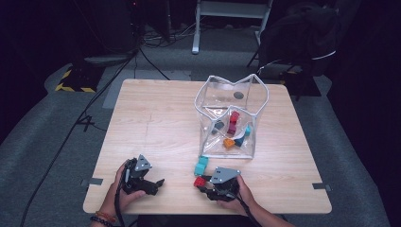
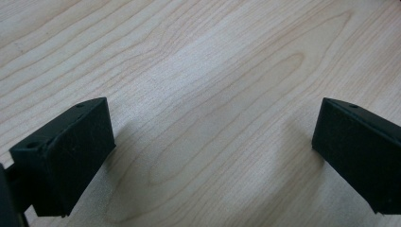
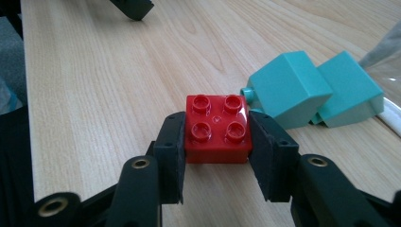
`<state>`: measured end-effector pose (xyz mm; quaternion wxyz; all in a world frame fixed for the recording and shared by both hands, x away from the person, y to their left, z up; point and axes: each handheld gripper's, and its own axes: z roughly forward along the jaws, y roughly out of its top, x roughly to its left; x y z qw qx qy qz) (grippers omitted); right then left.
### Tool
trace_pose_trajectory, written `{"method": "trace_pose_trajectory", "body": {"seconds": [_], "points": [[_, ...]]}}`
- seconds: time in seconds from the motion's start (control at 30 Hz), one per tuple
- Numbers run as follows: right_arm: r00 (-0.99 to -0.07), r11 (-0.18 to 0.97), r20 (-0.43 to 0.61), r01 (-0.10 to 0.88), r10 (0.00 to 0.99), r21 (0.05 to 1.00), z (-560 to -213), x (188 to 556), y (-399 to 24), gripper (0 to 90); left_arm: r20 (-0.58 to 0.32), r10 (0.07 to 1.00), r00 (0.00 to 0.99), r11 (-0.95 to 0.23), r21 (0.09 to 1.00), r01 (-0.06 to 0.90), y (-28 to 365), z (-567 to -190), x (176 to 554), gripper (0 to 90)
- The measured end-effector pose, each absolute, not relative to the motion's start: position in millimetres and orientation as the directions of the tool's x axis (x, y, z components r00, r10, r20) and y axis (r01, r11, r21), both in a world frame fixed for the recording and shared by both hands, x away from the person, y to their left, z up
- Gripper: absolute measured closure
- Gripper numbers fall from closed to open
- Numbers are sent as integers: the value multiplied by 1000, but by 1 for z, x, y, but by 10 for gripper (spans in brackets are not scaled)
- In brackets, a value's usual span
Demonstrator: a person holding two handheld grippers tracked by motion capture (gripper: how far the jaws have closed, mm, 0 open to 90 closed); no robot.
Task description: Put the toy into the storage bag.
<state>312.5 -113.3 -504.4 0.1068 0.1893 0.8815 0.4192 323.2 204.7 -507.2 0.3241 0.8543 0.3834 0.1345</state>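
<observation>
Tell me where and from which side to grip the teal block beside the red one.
Grip the teal block across its two flat side faces, coming from above on the open table side. It lies tipped over, studs pointing sideways toward the red block, and a second teal block crowds its far side.

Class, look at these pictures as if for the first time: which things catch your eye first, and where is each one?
The red block stands out first, clamped in the right claw near the table's front edge, studs facing the camera. Just beyond it lie two teal blocks, tipped on their sides. Farther back stands a clear plastic bag with more coloured blocks inside, while the left claw rests open over bare wood.
</observation>
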Motion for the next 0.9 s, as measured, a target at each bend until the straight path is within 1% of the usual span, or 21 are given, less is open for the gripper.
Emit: {"method": "trace_pose_trajectory", "body": {"seconds": [0.13,0.27,0.53,0.9], "points": [[-904,577,-34,242,425,780,-503,312,-116,595,-18,742,670,-497,657,567,205,-507,323,1],[-912,560,-17,236,409,794,-499,313,-123,595,-18,742,670,-497,657,567,205,-507,323,1],[-909,547,-29,224,415,807,-484,315,-146,595,-18,742,670,-497,657,567,205,-507,323,1],[-873,482,-36,234,486,844,-456,325,-184,595,-17,742,670,-497,657,567,205,-507,323,1]]}}
